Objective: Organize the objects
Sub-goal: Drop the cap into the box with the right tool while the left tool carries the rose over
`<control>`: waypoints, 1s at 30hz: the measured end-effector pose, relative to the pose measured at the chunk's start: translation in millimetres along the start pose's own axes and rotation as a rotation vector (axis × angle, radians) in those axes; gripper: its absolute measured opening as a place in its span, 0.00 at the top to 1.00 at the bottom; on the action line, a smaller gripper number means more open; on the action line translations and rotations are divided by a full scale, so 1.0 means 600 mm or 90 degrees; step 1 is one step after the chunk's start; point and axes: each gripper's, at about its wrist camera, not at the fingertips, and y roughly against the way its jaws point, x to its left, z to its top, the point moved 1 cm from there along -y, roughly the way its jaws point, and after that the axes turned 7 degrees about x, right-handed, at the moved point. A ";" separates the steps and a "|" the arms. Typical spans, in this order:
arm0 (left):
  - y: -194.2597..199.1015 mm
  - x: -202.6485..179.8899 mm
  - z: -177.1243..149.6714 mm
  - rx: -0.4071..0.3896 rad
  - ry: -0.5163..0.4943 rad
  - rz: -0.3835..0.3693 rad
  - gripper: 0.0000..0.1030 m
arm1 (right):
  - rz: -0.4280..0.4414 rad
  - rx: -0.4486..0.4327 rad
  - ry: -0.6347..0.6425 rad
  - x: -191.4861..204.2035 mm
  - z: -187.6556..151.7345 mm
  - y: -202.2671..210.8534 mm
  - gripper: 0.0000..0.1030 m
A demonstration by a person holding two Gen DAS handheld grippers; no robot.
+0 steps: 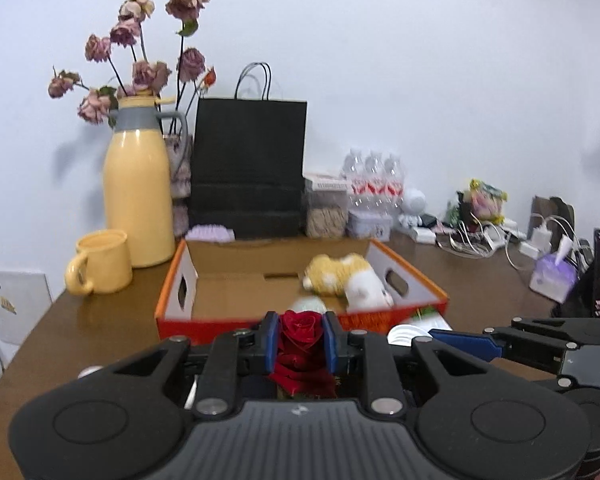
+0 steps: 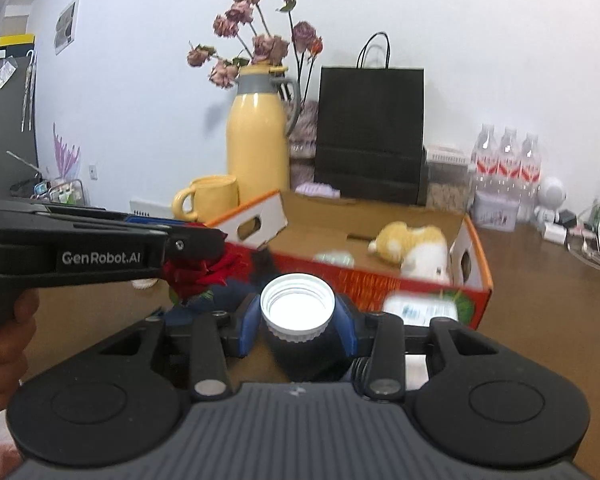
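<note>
My left gripper (image 1: 300,336) is shut on a red rose (image 1: 300,330), held just before the near wall of an orange cardboard box (image 1: 180,324). My right gripper (image 2: 298,316) is shut on a dark bottle with a white cap (image 2: 297,304), also in front of the box (image 2: 476,280). A yellow and white plush toy (image 1: 346,280) lies in the box's right half, and it shows in the right wrist view (image 2: 414,246). A pale green round thing (image 1: 310,304) lies by the box's near wall. The left gripper with the rose (image 2: 208,270) shows left of the bottle.
A yellow mug (image 1: 100,262) and a yellow jug with dried roses (image 1: 138,188) stand left of the box. A black paper bag (image 1: 248,168), jars and water bottles (image 1: 374,178) line the wall behind. Cables and chargers (image 1: 500,240) clutter the right side of the brown table (image 1: 84,320).
</note>
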 end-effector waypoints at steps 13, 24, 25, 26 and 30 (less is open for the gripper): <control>-0.117 0.009 0.085 -0.001 0.014 0.036 0.79 | -0.026 -0.043 0.022 -0.064 0.091 -0.076 0.60; -0.220 0.037 0.128 0.029 0.040 0.050 0.78 | -0.021 -0.016 -0.040 -0.128 0.126 -0.169 0.60; -0.229 0.042 0.130 0.031 0.043 0.050 0.78 | -0.022 -0.013 -0.042 -0.131 0.125 -0.174 0.60; -0.235 0.045 0.130 0.033 0.043 0.051 0.78 | -0.022 -0.010 -0.043 -0.133 0.125 -0.178 0.60; -0.254 0.062 0.127 0.037 0.052 0.053 0.78 | -0.024 0.010 -0.054 -0.145 0.117 -0.194 0.60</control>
